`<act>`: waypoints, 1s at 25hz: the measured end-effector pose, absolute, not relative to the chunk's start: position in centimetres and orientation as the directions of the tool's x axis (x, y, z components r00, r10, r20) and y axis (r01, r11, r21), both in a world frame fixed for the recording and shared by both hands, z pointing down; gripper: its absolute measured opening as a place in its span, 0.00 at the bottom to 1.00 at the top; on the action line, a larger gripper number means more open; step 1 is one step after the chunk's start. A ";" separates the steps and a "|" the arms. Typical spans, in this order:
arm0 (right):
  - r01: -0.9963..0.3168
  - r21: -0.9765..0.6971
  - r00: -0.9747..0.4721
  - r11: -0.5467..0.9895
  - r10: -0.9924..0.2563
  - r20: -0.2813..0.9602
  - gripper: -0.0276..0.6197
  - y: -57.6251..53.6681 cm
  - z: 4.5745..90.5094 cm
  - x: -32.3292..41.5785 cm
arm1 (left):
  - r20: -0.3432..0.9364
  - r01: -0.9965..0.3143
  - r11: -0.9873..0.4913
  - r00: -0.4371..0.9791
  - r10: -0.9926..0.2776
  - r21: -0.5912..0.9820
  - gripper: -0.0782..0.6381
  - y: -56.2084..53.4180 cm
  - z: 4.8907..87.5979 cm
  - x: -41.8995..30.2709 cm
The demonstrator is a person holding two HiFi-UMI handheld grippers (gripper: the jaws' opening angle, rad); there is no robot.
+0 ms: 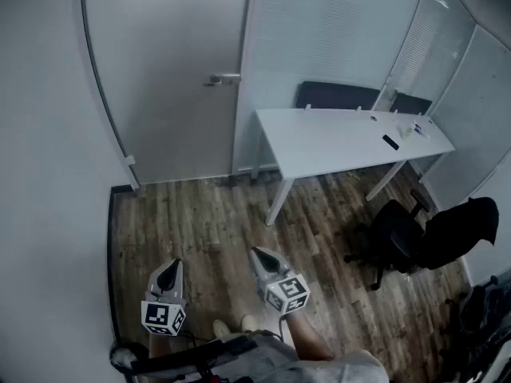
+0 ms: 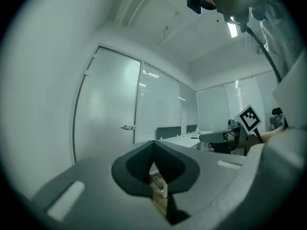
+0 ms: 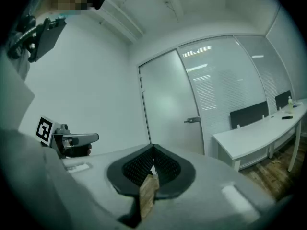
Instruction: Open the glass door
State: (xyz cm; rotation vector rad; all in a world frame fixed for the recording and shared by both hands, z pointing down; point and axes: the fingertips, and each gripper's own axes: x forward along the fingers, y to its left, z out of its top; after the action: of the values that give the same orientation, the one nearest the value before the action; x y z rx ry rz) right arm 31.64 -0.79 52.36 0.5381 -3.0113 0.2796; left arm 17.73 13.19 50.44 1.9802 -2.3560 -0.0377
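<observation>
Item one, door [image 1: 172, 78]: frosted glass, shut, set in the far wall at the upper left of our head view. It stands between a plain white wall and a glazed partition with blinds. We note a metal handle [image 1: 224, 79] at its right edge.

Item two, left gripper [image 1: 171, 271]: we hold it low and about level, close to the left-hand wall, nose toward the door and well apart from it. Its jaws are pressed together with nothing between them.

Item three, right gripper [image 1: 262, 257]: just beside the left one, about level, angled a little leftward toward the door. A bare forearm [image 1: 302, 340] trails behind it. Its jaws likewise meet at the tip and carry nothing. Each gripper bears its marker cube at the rear.

Item four, floor [image 1: 200, 222]: dark wood planks between the grippers and the door.

Item five, table [image 1: 335, 138]: long, white, right of the door along the partition, with small objects at its far end.

Item six, chair [image 1: 399, 234]: black, on castors, right of the table, with a dark garment draped on it.
</observation>
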 end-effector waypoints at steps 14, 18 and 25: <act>-0.350 -0.173 -0.936 0.921 -0.336 0.102 0.05 -0.3 52.5 31.1 | 0.030 -0.984 0.171 -0.170 -0.985 0.045 0.11 13.6 50.5 17.5; -0.350 -0.170 -0.936 0.921 -0.338 0.098 0.05 0.4 52.6 30.6 | 0.034 -0.986 0.163 -0.161 -0.986 0.044 0.11 14.0 50.8 17.2; -0.352 -0.183 -0.935 0.918 -0.338 0.105 0.05 1.7 53.2 30.1 | 0.035 -0.985 0.166 -0.165 -0.986 0.049 0.11 15.1 51.2 16.6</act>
State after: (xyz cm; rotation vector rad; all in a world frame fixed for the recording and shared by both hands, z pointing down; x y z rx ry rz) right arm 30.07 1.73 53.19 0.5417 -3.0063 0.3070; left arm 16.63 15.09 51.17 1.9915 -2.3543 -0.0227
